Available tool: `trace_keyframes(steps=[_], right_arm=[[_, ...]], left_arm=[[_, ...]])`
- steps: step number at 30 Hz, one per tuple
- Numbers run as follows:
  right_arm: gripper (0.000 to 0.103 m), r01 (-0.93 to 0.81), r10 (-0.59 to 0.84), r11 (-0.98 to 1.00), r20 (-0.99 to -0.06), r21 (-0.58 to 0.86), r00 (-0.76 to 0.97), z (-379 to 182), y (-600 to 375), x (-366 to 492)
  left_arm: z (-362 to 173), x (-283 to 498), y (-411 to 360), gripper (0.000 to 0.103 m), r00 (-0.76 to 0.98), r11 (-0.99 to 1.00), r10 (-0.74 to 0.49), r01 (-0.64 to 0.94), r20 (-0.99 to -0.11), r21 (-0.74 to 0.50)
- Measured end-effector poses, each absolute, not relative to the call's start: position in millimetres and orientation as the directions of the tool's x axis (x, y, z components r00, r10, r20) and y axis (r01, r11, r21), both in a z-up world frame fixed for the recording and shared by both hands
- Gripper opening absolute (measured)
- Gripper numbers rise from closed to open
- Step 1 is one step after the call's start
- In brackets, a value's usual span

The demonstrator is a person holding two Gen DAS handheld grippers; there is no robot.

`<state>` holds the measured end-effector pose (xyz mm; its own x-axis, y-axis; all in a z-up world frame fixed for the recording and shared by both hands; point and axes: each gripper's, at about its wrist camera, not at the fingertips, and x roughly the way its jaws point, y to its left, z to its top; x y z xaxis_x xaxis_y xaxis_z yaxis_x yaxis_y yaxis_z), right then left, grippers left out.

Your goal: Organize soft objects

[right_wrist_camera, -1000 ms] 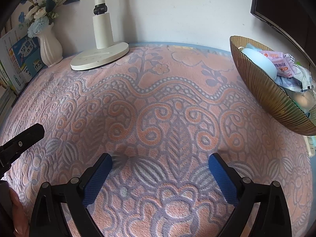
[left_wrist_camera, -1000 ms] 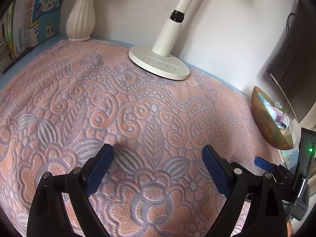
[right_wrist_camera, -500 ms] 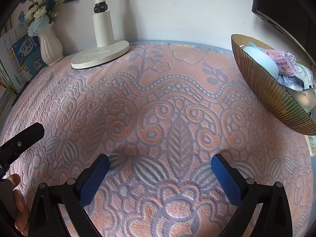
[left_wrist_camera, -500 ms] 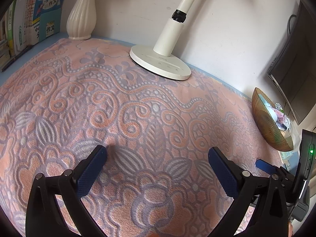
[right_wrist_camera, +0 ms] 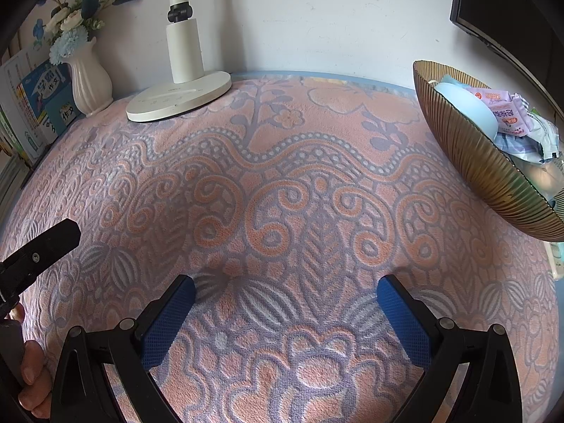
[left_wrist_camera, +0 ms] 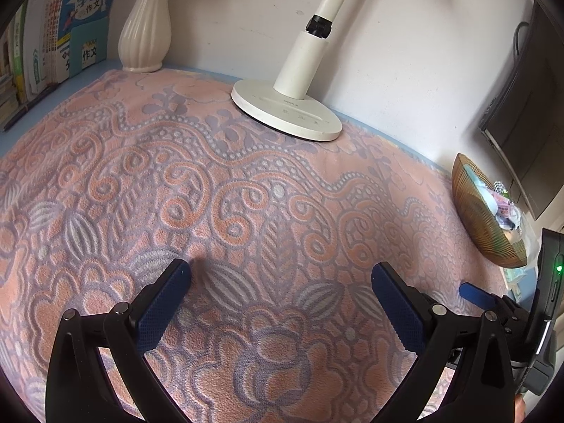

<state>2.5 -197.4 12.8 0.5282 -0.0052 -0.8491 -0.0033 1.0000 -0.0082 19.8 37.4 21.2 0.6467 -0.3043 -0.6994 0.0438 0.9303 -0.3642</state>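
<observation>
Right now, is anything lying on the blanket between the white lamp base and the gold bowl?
No. In the right wrist view, only bare patterned blanket stretches from the lamp base to the gold bowl; nothing sits between them.

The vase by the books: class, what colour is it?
The vase is white with vertical ribs; the left wrist view shows it best.

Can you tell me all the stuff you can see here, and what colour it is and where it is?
blanket: one, pink and purple, spread under everything
lamp: one, white, back by the wall
vase: one, white, blue flowers, back left
books: several, mostly blue, far left
bowl: one, golden, right, holding packets
screen: one, dark, right wall
left gripper: one, black with blue pads, open, empty
right gripper: one, same colours, open, empty
</observation>
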Motion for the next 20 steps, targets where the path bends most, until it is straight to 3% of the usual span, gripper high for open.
trace_keyframes(steps=[10, 20], right_arm=[[0.103, -0.004, -0.005, 1.0, -0.849, -0.008, 0.528, 13, -198, 3], [0.103, -0.004, -0.005, 1.0, -0.85, -0.008, 0.527, 12, -197, 2]], left_arm=[[19, 26, 7, 0.102, 0.597, 0.992, -0.125, 0.05, -0.792, -0.119], [17, 27, 6, 0.102, 0.588, 0.997, -0.08, 0.036, -0.805, -0.072]])
